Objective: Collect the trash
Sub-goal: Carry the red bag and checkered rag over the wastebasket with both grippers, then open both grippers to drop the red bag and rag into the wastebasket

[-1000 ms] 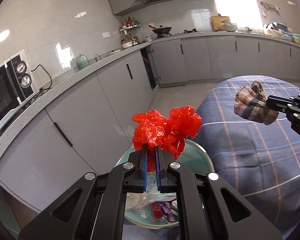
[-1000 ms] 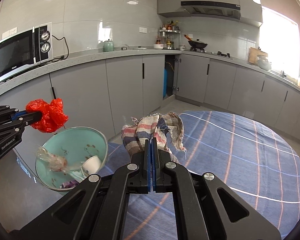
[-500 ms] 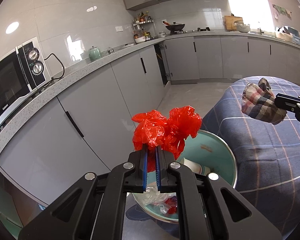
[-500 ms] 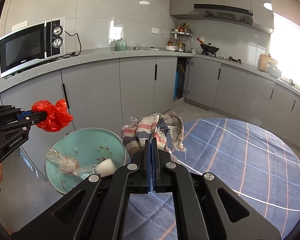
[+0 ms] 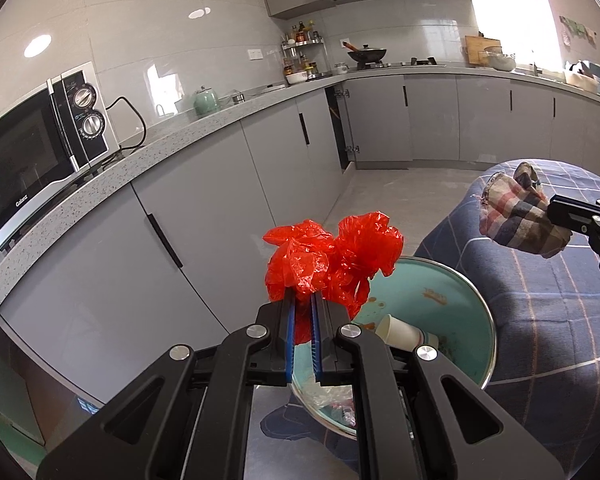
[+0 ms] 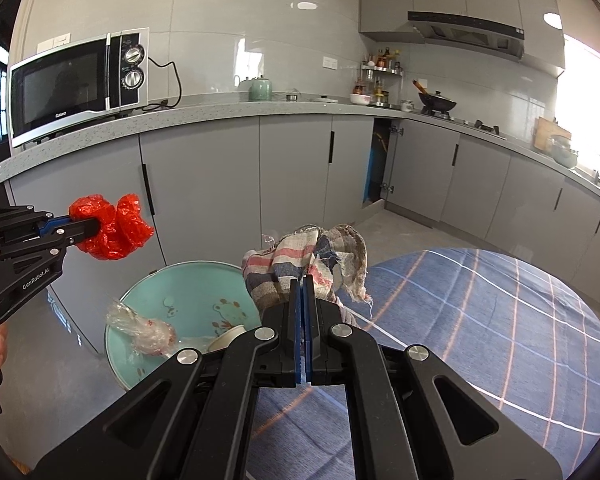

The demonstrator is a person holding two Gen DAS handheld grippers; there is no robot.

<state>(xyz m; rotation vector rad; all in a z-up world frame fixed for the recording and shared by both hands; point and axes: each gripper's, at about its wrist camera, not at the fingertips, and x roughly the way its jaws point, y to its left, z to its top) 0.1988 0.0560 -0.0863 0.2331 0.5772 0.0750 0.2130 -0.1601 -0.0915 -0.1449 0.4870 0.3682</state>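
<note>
My left gripper is shut on a crumpled red plastic bag and holds it in the air above the left rim of a teal bowl. The bowl holds a paper cup and a clear plastic wrapper. My right gripper is shut on a plaid cloth, held above the blue checked tablecloth to the right of the bowl. The left gripper with the red bag shows at the left of the right wrist view.
Grey kitchen cabinets and a counter with a microwave run behind the bowl. A cabinet door stands open further along. A wok sits on the stove at the back.
Both grippers have drawn back and up from the bowl, still holding the red bag and the cloth. More of the counter and microwave has come into view.
</note>
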